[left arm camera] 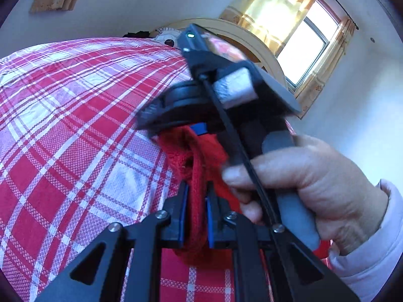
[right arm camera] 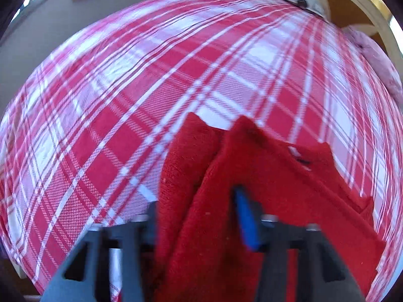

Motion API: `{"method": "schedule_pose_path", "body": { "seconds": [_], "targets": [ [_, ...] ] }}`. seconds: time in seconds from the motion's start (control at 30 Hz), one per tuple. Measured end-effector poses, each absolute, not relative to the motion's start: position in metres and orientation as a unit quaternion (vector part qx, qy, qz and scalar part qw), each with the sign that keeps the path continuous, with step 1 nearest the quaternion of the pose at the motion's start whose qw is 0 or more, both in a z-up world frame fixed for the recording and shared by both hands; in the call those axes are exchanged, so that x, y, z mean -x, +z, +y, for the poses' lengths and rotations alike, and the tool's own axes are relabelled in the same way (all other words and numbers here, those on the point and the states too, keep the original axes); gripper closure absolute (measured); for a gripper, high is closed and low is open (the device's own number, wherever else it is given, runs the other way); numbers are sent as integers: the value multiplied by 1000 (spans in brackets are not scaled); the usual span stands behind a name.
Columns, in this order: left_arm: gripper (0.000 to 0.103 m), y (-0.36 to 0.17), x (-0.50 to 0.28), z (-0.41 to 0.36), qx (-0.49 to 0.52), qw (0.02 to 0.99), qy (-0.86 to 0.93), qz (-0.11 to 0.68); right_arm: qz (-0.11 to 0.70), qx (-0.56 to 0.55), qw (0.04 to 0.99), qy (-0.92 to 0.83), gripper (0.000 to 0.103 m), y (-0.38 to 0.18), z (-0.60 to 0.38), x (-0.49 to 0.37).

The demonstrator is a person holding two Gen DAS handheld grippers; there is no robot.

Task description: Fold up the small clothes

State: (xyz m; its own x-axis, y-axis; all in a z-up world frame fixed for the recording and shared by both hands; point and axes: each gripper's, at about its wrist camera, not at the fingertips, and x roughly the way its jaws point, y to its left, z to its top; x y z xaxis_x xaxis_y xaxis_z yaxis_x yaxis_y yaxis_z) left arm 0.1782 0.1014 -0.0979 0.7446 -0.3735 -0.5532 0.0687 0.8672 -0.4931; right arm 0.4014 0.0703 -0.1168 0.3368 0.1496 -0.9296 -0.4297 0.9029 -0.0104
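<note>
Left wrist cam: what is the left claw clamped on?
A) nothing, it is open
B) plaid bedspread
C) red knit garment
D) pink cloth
C: the left claw has its blue pads pressed on a bunched fold of the red knit garment, above the plaid bedspread.

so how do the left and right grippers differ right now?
Left gripper is sharp in its own view, its fingers pinching a narrow bunched strip of the red knit garment. Right gripper is blurred, around a wider fold. Both grip the same garment over the plaid bedspread.
</note>
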Motion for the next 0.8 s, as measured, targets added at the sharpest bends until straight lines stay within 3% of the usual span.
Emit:
{"method": "schedule_pose_path", "body": {
  "seconds": [0.07, 0.33, 0.57, 0.8],
  "targets": [
    [90, -96, -179, 102, 225, 906, -121, 337, 552, 57, 810, 192, 78, -111, 44, -404],
    [90, -69, -179, 74, 174, 917, -150, 327, 504, -184, 808, 241, 81, -79, -56, -393],
    [90, -42, -171, 21, 122, 920, -215, 303, 451, -244, 827, 233, 81, -46, -155, -365],
    [90, -36, -155, -60, 54, 906, -287, 307, 405, -305, 839, 199, 82, -58, -268, -325]
  ]
}}
